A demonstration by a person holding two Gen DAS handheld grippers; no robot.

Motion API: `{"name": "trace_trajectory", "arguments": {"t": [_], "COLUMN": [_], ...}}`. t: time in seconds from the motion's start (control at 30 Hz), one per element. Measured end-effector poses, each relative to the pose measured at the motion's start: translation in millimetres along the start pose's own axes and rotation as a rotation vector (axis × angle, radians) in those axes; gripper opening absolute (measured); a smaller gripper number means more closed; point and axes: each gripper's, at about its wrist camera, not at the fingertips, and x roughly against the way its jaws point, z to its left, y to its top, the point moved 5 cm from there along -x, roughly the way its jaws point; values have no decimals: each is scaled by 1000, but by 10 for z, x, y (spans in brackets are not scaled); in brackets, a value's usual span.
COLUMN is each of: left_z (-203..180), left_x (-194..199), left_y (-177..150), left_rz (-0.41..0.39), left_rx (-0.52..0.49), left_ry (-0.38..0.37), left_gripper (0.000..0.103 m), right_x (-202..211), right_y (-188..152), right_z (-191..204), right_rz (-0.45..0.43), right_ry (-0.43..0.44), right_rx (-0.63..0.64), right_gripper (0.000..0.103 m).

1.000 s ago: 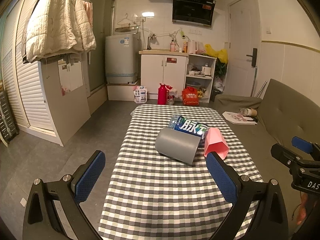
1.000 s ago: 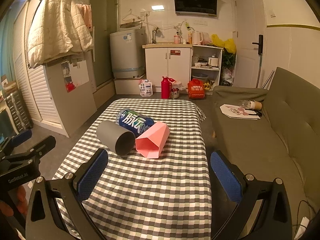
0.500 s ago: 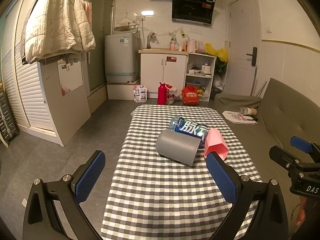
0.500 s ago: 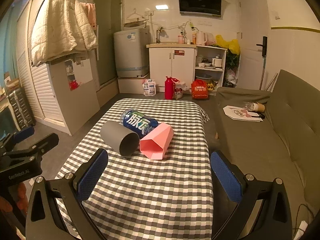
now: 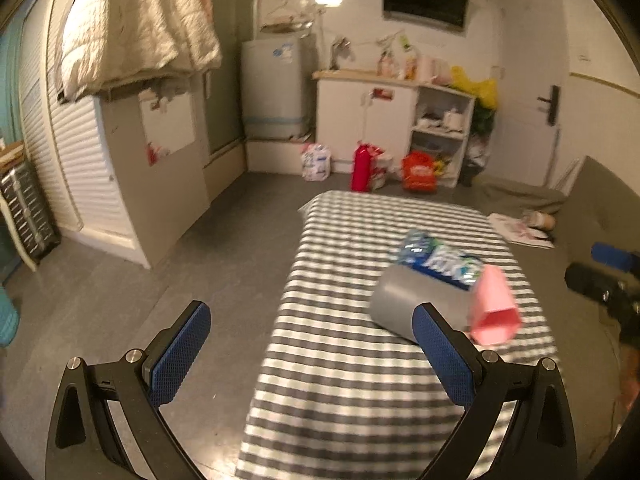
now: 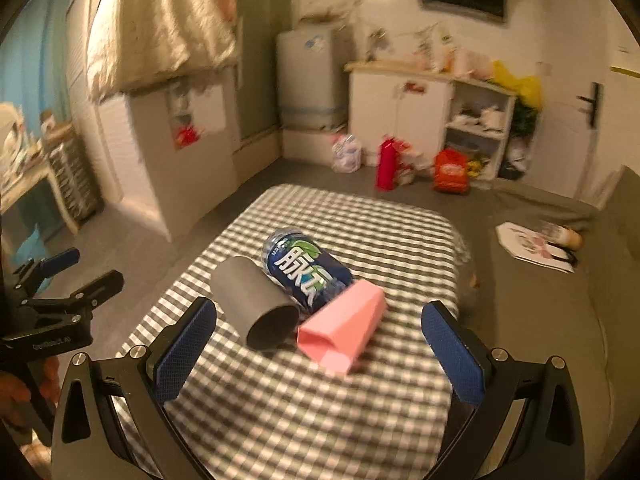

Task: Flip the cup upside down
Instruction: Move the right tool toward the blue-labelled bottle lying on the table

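My right gripper (image 6: 318, 340) is wide open and holds nothing. Both grippers have moved in closer to the table than half a second ago, and the cups look bigger now. The pictures are smeared, so I am moving fast. I think this means I am still reaching, and no cup is turned yet.

Just past the right gripper's blue pads (image 6: 186, 344), at 12 o'clock, lies the pink plastic cup with flat sides (image 6: 344, 330). It is on its side, mouth toward me. Right beside it, at 11 o'clock, lies the round grey cup (image 6: 256, 304), also on its side, open end toward me. Behind both, touching them, lies the blue drink bottle with white letters (image 6: 308, 270). All three rest on the grey and white checked tablecloth (image 6: 360, 224).

My left gripper (image 5: 312, 354) is wide open too, holding nothing. It points left of the cups, over the table's edge, with the grey cup at 1 o'clock.
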Motion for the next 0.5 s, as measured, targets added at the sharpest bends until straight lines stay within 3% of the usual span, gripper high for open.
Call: {"name": "trace_trajectory", "arguments": {"t": [0.13,0.23,0.5], "left_z": [116,147,149], "left_x": [-347,-595,-1082], "left_y": [-2,5,11], "left_rz": [40,60,108], "left_rx": [1,-15,-30], "left_ry": [42,65,79], "left_gripper": [103,103,103], "right_x": [-692,-1188,-1928], "right_y": [192,273,373], "right_z": [-5,3,91], "right_rz": [166,256,371], "right_ry": [94,110,177], "right_rx": [98,164,255], "right_gripper": [94,89,88]}}
